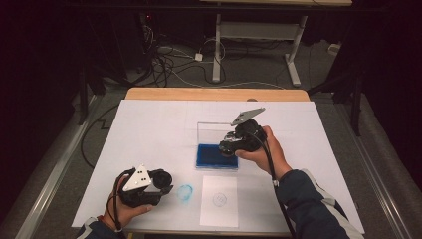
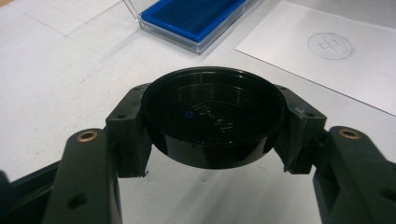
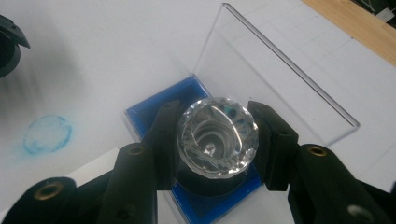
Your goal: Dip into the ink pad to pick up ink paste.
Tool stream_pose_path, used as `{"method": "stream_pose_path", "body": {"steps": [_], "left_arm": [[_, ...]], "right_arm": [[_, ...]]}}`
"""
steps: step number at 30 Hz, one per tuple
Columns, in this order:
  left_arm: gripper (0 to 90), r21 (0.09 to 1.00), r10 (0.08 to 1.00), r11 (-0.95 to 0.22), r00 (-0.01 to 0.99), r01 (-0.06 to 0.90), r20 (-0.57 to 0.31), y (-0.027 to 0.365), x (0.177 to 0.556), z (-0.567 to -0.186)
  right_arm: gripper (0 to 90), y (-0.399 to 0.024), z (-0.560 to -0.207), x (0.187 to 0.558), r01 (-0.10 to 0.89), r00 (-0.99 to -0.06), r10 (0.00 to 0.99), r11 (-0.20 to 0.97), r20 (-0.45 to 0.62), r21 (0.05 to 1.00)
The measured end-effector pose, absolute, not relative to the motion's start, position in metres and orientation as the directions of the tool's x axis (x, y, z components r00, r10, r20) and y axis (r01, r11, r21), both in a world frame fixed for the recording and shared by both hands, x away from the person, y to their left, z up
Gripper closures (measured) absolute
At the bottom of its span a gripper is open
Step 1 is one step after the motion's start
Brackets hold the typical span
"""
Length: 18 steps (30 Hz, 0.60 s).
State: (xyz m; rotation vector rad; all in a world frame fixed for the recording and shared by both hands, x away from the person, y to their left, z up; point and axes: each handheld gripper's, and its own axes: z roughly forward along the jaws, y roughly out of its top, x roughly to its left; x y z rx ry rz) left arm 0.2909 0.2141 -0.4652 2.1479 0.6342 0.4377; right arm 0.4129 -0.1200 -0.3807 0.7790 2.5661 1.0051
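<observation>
- Here the right gripper [image 3: 217, 140] clamps a faceted stamp [image 3: 217, 142] over the blue ink pad [image 3: 154, 109], centre frame: press flat, evenly.
- At lower left of the high view, the left gripper [image 2: 215, 126] grips a black cap [image 2: 215, 121]; keep it aside.

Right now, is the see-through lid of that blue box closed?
No. In the right gripper view the clear lid stands raised behind the blue ink pad box, leaving it open under the faceted crystal stamp.
</observation>
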Motion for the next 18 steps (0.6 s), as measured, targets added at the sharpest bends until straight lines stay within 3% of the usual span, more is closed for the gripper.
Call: {"method": "stream_pose_path", "body": {"steps": [18], "left_arm": [[36.6,0.800,0.579,-0.527,0.810,0.286,0.091,0.215,0.290,-0.465]], "right_arm": [[57.8,-0.095,-0.416,0.431,0.415,-0.813,0.577,0.668,-0.078,0.618]]}}
